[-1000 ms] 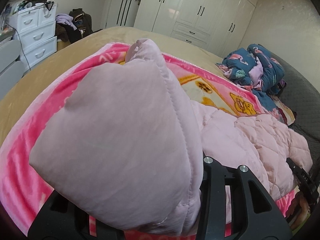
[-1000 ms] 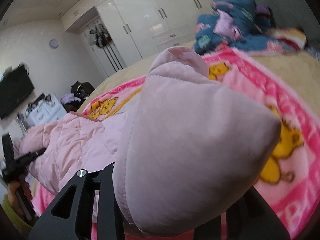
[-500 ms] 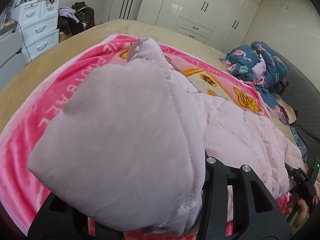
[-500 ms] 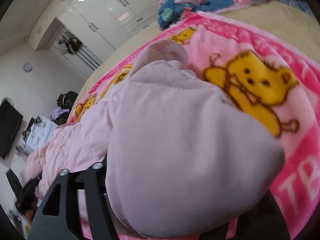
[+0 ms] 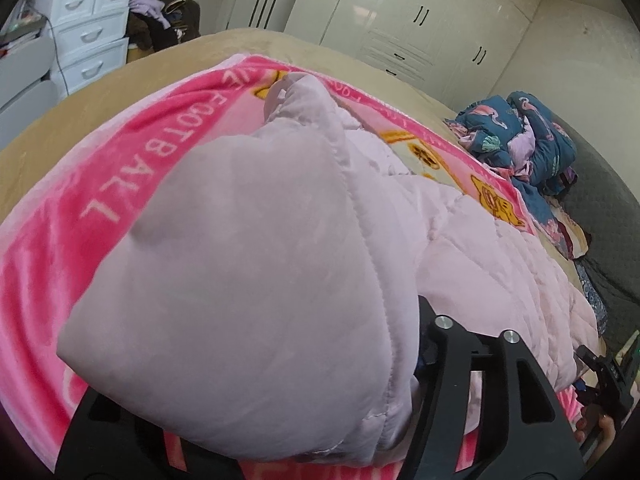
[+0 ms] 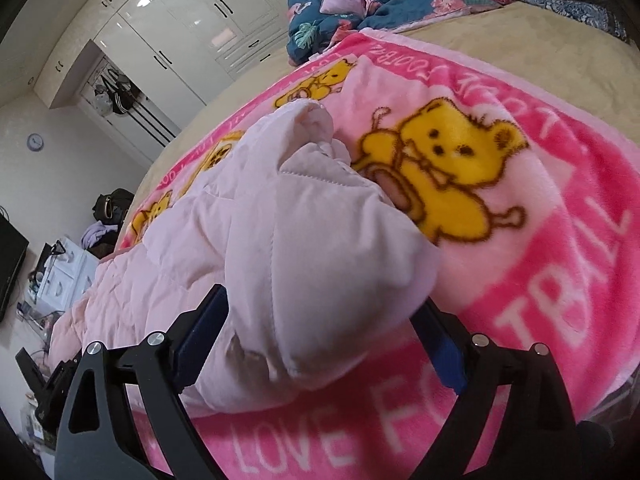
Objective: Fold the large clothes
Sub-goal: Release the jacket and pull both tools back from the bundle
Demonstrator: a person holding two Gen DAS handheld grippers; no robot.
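Observation:
A pale pink quilted jacket [image 5: 480, 248] lies on a pink bear-print blanket [image 6: 540, 216] on the bed. In the left wrist view a jacket sleeve [image 5: 248, 280] fills the near field and drapes over my left gripper [image 5: 280, 408], which is shut on it; only the right finger [image 5: 444, 364] shows. In the right wrist view the other sleeve [image 6: 320, 248] lies on the blanket between the wide-apart fingers of my right gripper [image 6: 320, 344], which is open.
A heap of blue patterned clothes [image 5: 532, 140] sits at the far side of the bed. White wardrobes [image 5: 400, 12] line the back wall. White drawers [image 5: 88, 28] stand beside the bed. The blanket shows in the left view [image 5: 80, 200] too.
Both grippers have lowered toward the bed with the sleeves. The right gripper has opened and its sleeve now rests on the blanket. The left gripper still holds its sleeve.

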